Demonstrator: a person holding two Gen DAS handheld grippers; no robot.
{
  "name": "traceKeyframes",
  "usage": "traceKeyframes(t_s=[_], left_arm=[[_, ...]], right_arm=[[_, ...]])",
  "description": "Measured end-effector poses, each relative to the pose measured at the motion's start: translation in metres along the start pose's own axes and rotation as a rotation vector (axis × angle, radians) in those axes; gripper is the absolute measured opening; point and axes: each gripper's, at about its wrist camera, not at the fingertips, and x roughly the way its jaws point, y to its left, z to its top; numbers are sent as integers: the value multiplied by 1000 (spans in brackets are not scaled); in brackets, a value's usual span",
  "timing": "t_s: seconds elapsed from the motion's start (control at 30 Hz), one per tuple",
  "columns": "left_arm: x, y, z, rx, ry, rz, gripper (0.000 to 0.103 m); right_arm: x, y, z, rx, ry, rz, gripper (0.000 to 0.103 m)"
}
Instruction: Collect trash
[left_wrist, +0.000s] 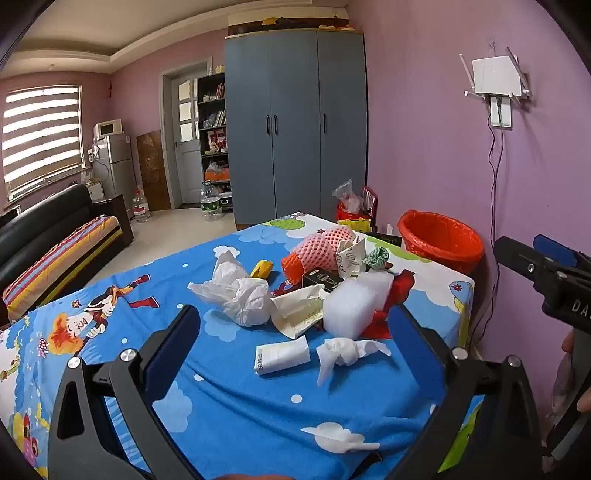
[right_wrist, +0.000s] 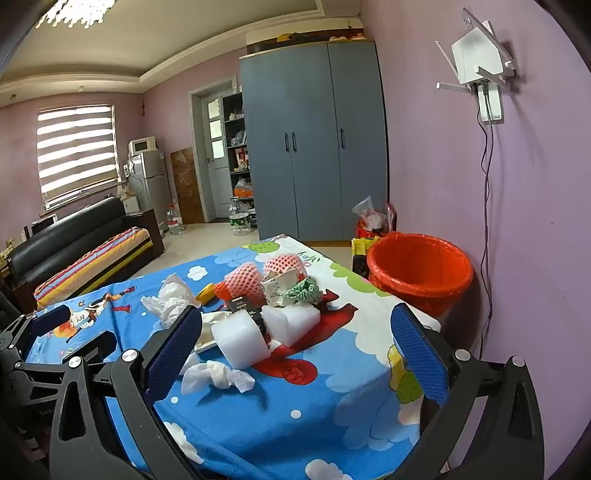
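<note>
Above trash-strewn table (left_wrist: 229, 406): both tongs (left_wrist: 295, 332) (right_wrist: 299, 347) tilted down, spread wide, empty.

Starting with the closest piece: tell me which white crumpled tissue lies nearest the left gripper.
The twisted white tissue wad beside the folded white packet; the bigger crumpled tissue heap lies farther back.

**Trash heap on the table, bin beyond**

The trash (left_wrist: 314, 291) lies heaped mid-table (left_wrist: 229, 398), a tissue (left_wrist: 347, 350) and a packet (left_wrist: 282, 356) nearest the cameras. The bin (right_wrist: 421, 273) stands past the table's far right corner, by the wall. A wardrobe (left_wrist: 295, 125) stands behind, a sofa (left_wrist: 55, 243) left.
</note>
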Motion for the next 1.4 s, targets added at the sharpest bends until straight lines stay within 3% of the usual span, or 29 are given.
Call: traceKeyframes(t_s=[1.4], left_arm=[[-1,-2,-1,-12,3,-3,98]], right_arm=[[0,0,0,8,-7,-1,96]])
